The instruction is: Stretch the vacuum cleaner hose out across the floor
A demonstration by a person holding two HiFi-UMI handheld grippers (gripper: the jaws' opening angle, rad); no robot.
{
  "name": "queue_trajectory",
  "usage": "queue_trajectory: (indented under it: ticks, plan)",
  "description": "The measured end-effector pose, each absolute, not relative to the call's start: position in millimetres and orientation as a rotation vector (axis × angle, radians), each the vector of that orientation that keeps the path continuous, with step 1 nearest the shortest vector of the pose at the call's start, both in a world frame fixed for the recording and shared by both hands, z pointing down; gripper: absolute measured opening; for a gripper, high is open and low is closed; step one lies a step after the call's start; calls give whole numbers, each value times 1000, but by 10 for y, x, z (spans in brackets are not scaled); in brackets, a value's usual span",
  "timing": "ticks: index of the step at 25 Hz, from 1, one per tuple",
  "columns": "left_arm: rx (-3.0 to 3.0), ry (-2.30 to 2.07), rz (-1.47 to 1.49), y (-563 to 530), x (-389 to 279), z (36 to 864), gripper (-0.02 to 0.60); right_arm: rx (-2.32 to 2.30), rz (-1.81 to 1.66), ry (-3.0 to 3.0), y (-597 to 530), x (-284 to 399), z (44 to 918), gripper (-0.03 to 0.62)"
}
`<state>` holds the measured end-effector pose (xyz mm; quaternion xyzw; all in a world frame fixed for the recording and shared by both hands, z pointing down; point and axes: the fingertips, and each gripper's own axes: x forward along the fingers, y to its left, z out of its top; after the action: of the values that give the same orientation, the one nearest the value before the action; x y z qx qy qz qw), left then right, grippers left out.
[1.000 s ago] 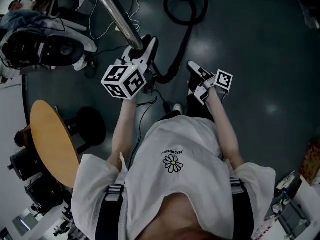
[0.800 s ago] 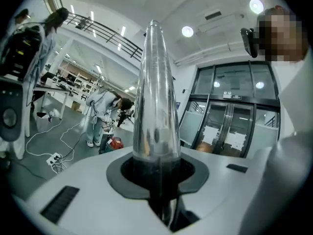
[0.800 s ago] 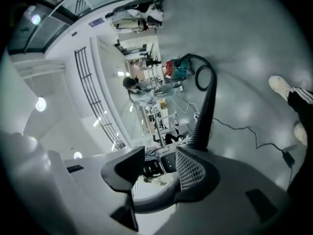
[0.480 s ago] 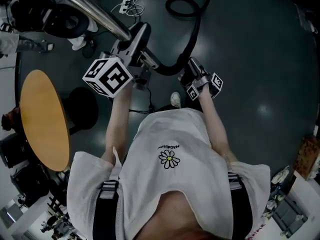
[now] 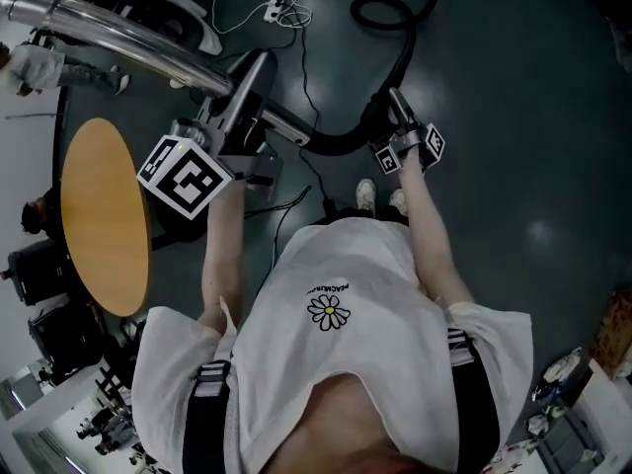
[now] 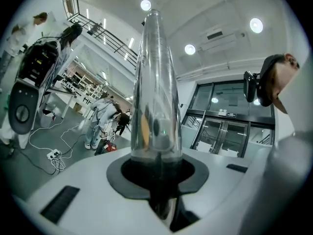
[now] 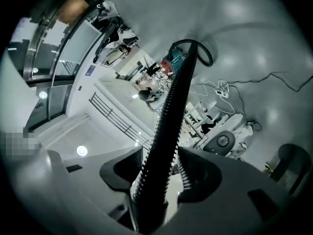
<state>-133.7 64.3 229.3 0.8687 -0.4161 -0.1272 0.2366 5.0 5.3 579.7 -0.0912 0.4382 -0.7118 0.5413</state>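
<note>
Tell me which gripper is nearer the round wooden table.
Left. The left gripper, gripping the metal tube, is beside the round wooden table; the right gripper, jaws just opening around the hose, sits farther away.

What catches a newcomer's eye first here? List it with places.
The long chrome tube clamped in the left tongs dominates the upper left of the head view. The black ribbed hose runs between the right tongs, whose jaws have just been opening, and curves off to a loop on the dark floor. A round wooden table stands at left.
</note>
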Motion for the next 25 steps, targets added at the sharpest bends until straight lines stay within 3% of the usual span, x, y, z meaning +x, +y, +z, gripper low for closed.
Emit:
queue_trajectory:
  ticks: [6,12,16,20,25]
  plan:
    - [2376,-1102,-310,775,-1379,2424,87,-274,-1549,910,-221,373,5696,206]
    - [2169,-1020,-524,717,-1541,2634,86,-325,-1393,1131,-311,1155,5105,204]
    - [1919,-873,-518,635,-1378,3181,93,-353,-1245,1217,-457,1806,4516,204]
    - [1644,-658,-538,781,-1035,3990,147,-339,-1101,1365,-441,2334,3857,204]
    - [1209,-406,-716,909,-648,4608,186,-190,-1040,1405,-495,2257,3027,201]
